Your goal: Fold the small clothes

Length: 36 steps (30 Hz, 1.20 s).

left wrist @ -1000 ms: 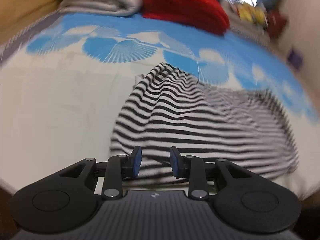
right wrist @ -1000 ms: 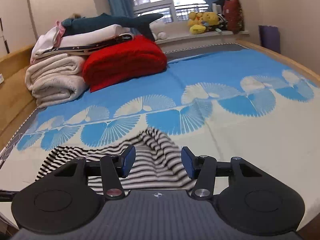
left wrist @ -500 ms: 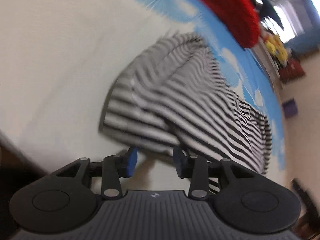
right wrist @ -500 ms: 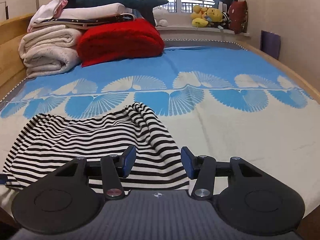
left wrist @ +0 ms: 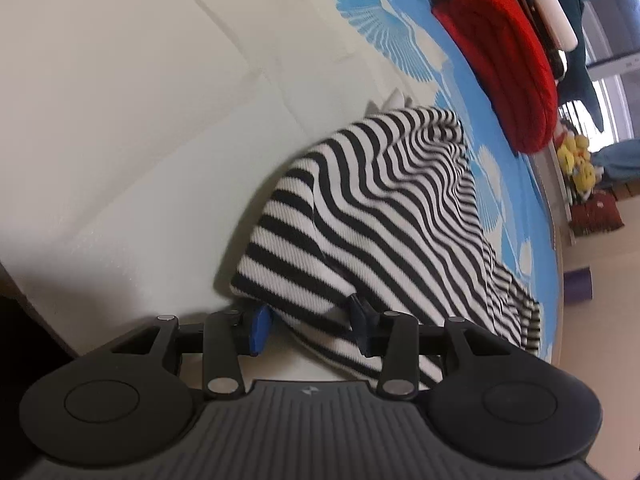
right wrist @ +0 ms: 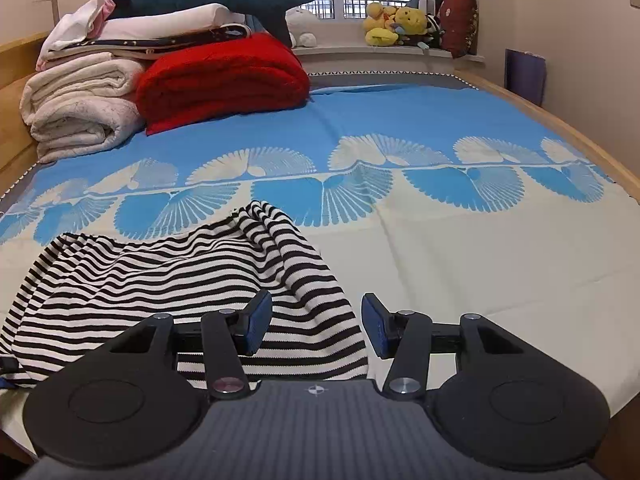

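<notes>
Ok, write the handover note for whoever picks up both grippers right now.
Left gripper: open, tilted, its jaws straddling the near left corner of the striped garment; nothing clamped yet.
Right gripper: open, level, at the garment's near right corner, fabric between the fingers but not pinched.
Garment: rumpled on the cream part of the bedspread near the bed's front edge, with a raised ridge toward the blue band.
Done: no fold visible.
Left: probably close on both near corners, spread it flat, then fold. The red blanket and the towel stack sit well beyond it.
</notes>
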Motion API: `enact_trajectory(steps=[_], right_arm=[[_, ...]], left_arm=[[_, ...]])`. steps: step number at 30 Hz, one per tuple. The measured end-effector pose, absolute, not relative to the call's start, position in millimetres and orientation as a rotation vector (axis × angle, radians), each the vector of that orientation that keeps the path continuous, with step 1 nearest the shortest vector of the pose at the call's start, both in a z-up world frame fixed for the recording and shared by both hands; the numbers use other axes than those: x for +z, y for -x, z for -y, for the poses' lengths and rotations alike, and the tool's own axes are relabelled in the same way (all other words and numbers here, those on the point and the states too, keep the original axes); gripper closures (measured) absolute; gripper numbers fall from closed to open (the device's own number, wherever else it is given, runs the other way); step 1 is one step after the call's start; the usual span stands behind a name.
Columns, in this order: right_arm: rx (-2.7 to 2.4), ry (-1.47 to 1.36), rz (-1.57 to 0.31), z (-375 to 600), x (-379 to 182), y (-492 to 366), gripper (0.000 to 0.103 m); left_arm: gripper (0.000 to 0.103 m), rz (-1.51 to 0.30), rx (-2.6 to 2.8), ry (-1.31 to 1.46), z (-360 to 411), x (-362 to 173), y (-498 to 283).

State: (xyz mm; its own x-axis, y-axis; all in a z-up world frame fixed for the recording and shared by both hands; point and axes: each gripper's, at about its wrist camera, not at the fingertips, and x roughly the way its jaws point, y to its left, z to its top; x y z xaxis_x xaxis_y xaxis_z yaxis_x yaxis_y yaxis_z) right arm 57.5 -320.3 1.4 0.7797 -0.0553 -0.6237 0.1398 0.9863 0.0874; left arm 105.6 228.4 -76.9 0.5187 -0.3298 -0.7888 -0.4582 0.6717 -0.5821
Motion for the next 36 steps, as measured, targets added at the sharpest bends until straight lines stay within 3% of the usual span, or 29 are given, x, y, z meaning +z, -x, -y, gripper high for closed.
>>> enact_trajectory(steps=[13,15,18,23,31,36], right_arm=[[-0.160,-0.116,-0.678,329,-4,-51,0.052],[-0.165,-0.112,-0.680,329,-4,-50,0.052],[-0.168,-0.105,-0.682,327,-5,-50,0.052],[-0.163,-0.091,-0.685,324,-5,-52,0.052],[-0.170,-0.094,-0.674,326,-2,-58,0.052],[-0.225,-0.172,-0.683,343,1,-60,0.052]], left_arm=[[0.059,-1.019,0.130,0.857,-227,-77,-118],[0.086,-1.013,0.125,0.820,-227,-74,-118],[0.090,-0.962,0.106,0.749,-227,-61,-114],[0.095,-0.853,0.115,0.636,-228,-29,-97],[0.095,-0.895,0.186,0.584,-236,-26,-93],[0.096,-0.854,0.174,0.320,-189,18,-102]])
